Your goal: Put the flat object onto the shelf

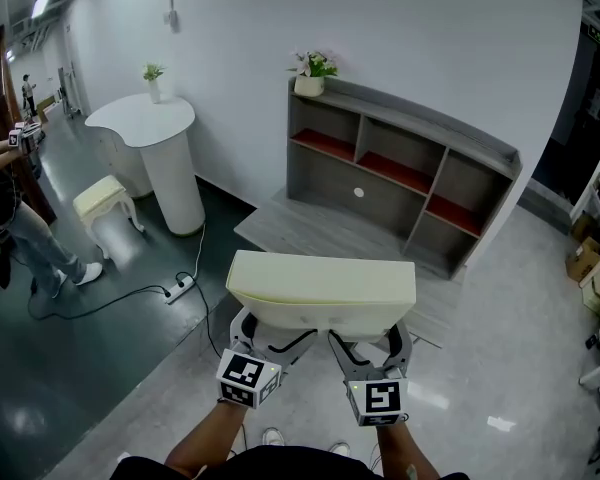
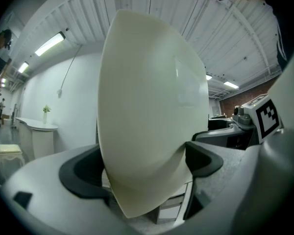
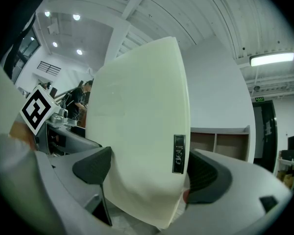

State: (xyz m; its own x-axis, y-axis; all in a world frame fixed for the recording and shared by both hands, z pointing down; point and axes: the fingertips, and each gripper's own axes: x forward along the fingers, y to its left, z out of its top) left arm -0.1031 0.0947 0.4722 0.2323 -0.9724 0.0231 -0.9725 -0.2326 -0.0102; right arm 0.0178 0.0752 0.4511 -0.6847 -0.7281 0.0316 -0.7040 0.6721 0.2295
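Carry step: left gripper (image 1: pixel 268 338) and right gripper (image 1: pixel 368 342) both clamp cream cushion (image 1: pixel 322 290). Next: approach shelf (image 1: pixel 400 173) at 1 o'clock (well apart).

Cream flat object (image 1: pixel 320 288), grey-and-red shelf (image 1: pixel 325 183), white wall (image 1: pixel 230 28)

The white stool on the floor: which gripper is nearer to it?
Left. The left gripper holds the flat object on the side toward the stool; the right gripper holds the other side, farther away.
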